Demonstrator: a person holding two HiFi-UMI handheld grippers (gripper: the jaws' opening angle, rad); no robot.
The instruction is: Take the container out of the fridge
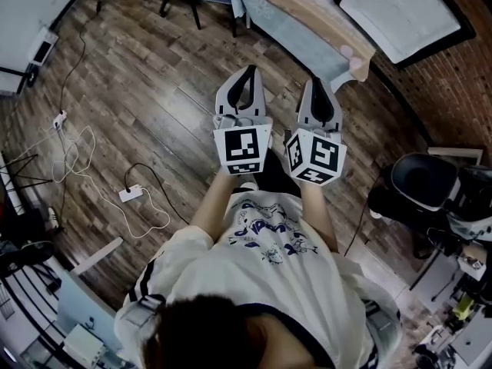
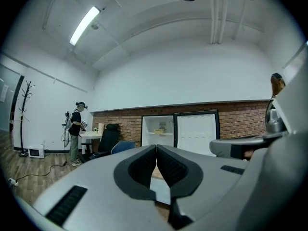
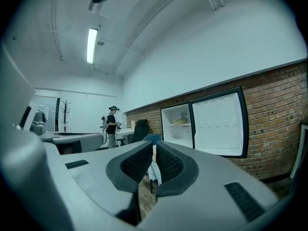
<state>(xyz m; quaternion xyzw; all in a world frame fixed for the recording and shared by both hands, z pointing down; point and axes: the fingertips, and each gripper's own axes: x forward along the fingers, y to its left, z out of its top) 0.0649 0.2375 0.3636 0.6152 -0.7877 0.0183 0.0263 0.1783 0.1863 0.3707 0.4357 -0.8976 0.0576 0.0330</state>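
Both tools are held side by side in front of the person, pointing about level. The left gripper (image 2: 156, 147) has its jaws pressed together on nothing, and the right gripper (image 3: 154, 146) is likewise closed at the tips and empty.

The nearest hazard is the table (image 1: 311, 23) just ahead of the jaws. If the person walks straight on, the tips could strike its wooden edge. A blue chair (image 2: 122, 147) beyond it narrows the way round. A cable (image 1: 146, 198) trails on the floor to the left, which would matter only if the path swings wide that way.

The fridge (image 2: 147, 131) stands well off against the brick wall. Its door (image 2: 198, 134) is swung open to the right, and a gripper reaching in from that side could clip it.

The container (image 2: 160, 128) sits on the upper shelf inside. Its shape is too small to judge from here. If the jaws arrive closed, they would likely shove it back or tip it rather than take it.
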